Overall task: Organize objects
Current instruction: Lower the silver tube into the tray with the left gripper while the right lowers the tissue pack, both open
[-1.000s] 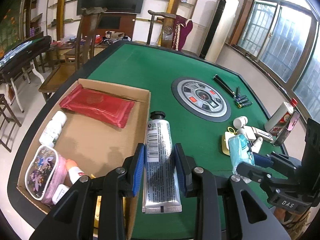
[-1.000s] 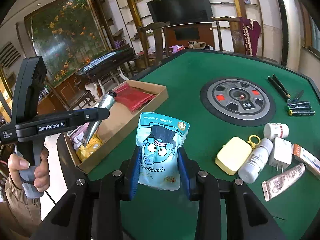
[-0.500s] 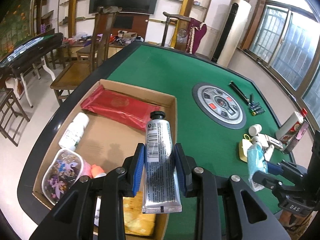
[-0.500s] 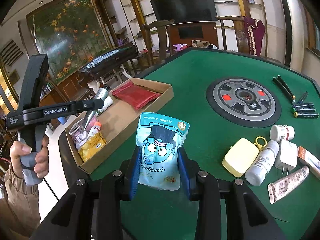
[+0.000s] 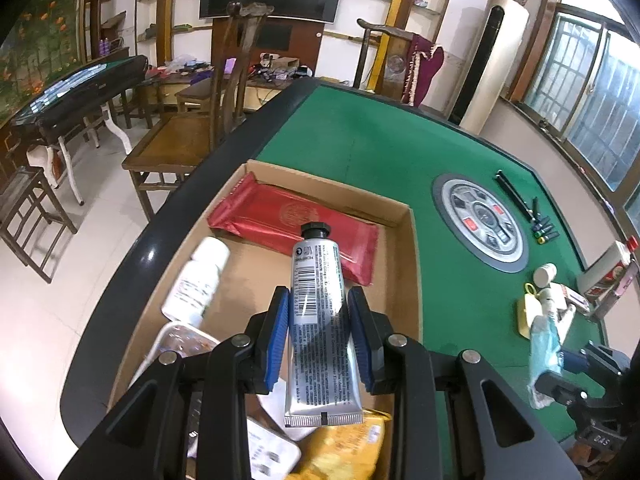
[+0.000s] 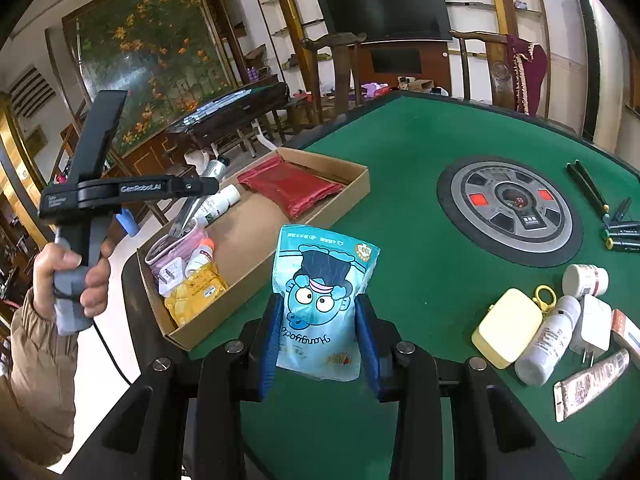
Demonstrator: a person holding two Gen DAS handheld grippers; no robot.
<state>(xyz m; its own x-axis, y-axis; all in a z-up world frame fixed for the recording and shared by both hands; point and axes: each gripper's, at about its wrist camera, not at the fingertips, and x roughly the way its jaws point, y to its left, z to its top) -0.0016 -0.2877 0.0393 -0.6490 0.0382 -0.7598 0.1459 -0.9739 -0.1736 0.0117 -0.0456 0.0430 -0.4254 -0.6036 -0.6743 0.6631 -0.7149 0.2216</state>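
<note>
Spreading under everything, the green table [image 6: 400, 200] carries a cardboard box [image 5: 414, 264] at its left edge. Inside the box lie a red packet [image 5: 280, 216], a white bottle [image 5: 196, 280], a yellow pouch [image 6: 196, 292] and a pink case [image 6: 176, 248]. On the right side of the felt, a cream case [image 6: 506, 330], a white bottle [image 6: 548, 340], a charger plug [image 6: 596, 328] and a small tube [image 6: 592, 380] sit close together. The left gripper [image 5: 318, 336] hangs over the box, its blue pads pinching a silver tube [image 5: 320, 320], cap forward. The right gripper [image 6: 318, 340] is over the felt beside the box, pads clamped on a blue snack bag [image 6: 320, 288].
</note>
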